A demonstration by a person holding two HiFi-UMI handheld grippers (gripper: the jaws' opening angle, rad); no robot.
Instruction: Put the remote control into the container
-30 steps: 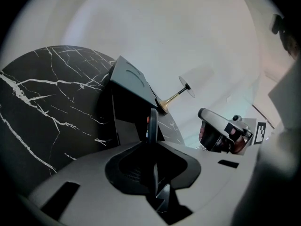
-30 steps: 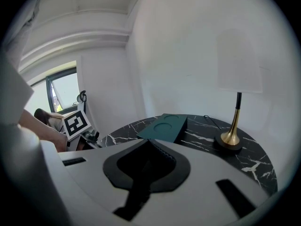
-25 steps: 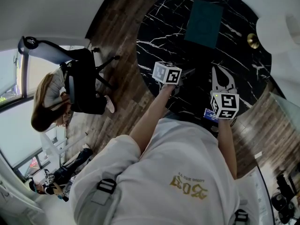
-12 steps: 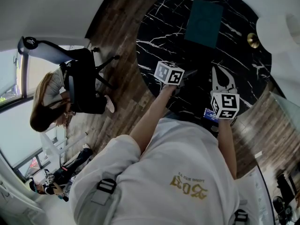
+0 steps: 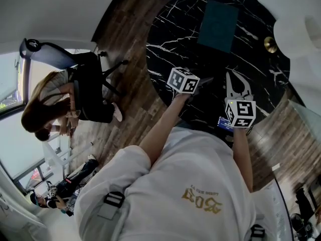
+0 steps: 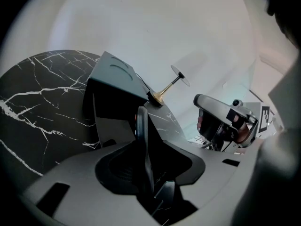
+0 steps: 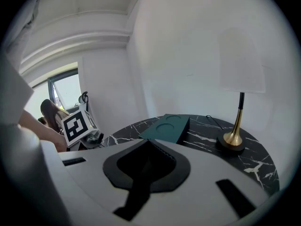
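1. The left gripper is held over the black marble surface with its jaws opening. The remote control stands edge-on between them, with a gap visible on either side.
2. The remote control is outside the dark green container, which lies farther across the surface near a brass lamp base.
3. The right gripper, its jaws together with nothing between them, is held just beside the left.

the black marble table is seen steeply from above in the head view, and low and close from both gripper views; the green container is shared by all 3.
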